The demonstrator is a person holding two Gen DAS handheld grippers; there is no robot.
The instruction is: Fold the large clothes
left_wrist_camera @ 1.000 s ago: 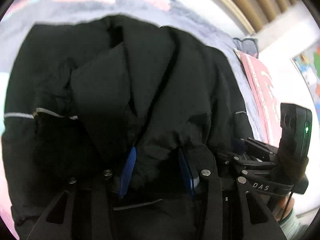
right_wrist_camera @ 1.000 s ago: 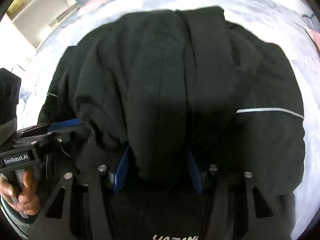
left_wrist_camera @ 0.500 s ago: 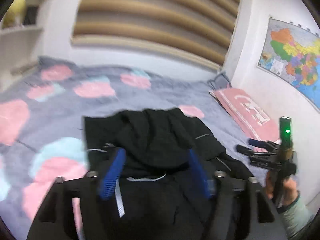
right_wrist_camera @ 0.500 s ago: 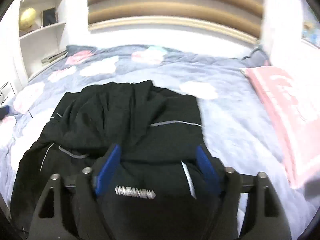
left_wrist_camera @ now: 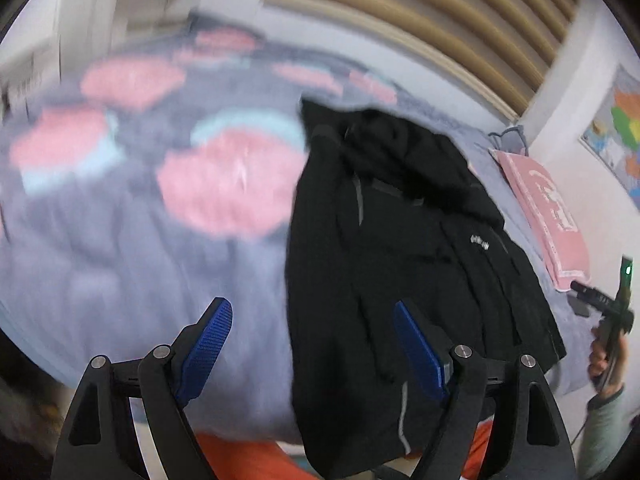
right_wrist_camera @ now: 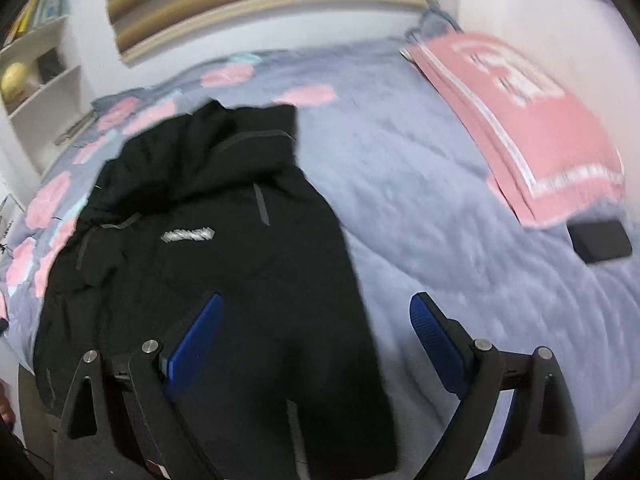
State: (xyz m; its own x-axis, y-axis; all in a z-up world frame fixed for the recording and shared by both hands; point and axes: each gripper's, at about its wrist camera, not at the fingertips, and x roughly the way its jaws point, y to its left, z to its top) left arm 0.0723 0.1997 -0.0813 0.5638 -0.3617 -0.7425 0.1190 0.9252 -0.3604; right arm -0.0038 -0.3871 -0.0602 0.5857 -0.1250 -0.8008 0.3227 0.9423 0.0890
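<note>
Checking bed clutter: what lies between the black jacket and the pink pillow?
Only bare grey-blue bedspread between the black jacket and the pink pillow; the right wrist view shows it best.

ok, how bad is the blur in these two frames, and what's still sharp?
Left wrist: heavy motion smear on the bedspread, jacket softer, left hand-held gripper crisp. Right wrist: milder blur on jacket and pink pillow, right hand-held gripper sharp. Both: fisheye bending, dark corners.

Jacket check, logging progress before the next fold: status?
Both hand-held grippers, left and right, open, empty. Black jacket flat on bed. Nothing blocking.
</note>
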